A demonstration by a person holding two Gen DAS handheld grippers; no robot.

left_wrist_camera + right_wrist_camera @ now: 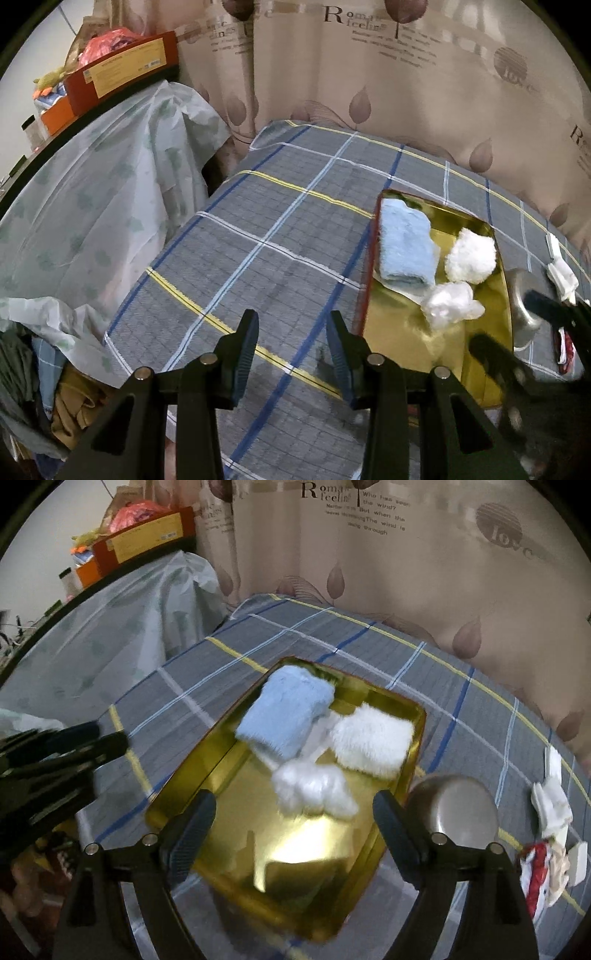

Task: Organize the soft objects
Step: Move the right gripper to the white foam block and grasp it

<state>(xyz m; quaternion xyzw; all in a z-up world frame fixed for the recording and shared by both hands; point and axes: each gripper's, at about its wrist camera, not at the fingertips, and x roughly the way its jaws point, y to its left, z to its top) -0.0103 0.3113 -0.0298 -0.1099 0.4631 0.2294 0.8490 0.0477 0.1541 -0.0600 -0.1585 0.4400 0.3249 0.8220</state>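
Observation:
A gold tray (295, 860) with a red rim lies on the plaid bedspread. In it are a folded light-blue towel (288, 712), a white fluffy pad (373, 742) and a smaller white fluffy wad (314, 790). My right gripper (295, 805) hangs open just above the tray, its fingers either side of the small wad and clear of it. The left wrist view shows the same tray (406, 339), towel (404, 245), pad (471, 254) and wad (452, 302). My left gripper (293, 350) is open and empty over bare bedspread, left of the tray.
An upturned steel bowl (454, 808) stands by the tray's right edge. White cloths (550, 797) and a red-and-white cloth (535, 871) lie farther right. A curtain hangs behind the bed. A plastic-draped table (92, 206) with boxes stands at left, and clothes are piled (44, 387) below it.

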